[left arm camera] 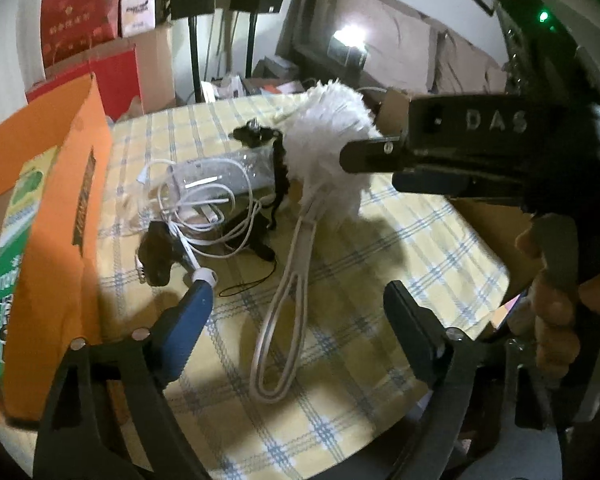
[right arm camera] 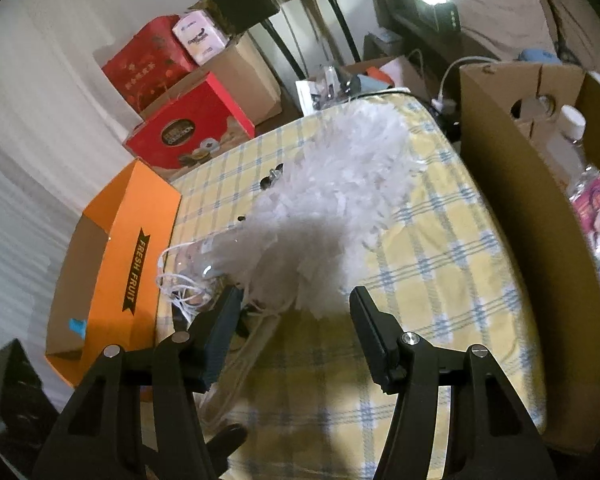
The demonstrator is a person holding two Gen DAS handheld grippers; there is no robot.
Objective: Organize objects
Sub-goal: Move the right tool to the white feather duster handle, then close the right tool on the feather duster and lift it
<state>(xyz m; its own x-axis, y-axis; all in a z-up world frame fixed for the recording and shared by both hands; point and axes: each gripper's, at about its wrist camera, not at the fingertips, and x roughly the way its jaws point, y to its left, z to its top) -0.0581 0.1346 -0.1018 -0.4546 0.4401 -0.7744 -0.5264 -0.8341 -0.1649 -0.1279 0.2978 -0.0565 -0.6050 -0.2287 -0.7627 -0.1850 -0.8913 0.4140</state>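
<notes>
Left wrist view low over checked tablecloth [left arm camera: 340, 280], right wrist view higher — both share white duster [left arm camera: 328, 136].

right gripper [right arm camera: 296, 312] jaws spread wide, nothing between them; hovers over the yellow plaid tablecloth [right arm camera: 440, 248]; white feather duster [right arm camera: 332, 200] lies just ahead of the fingers, fluffy head pointing away, pale handle running back under the left finger; tangled white cable [right arm camera: 180, 284] and a clear plastic item beside the duster, left; orange box [right arm camera: 116, 264] marked FRESH FRUIT at the table's left edge, open; brown cardboard box [right arm camera: 532, 184] on the right, bottles inside; red boxes stacked behind.
</notes>
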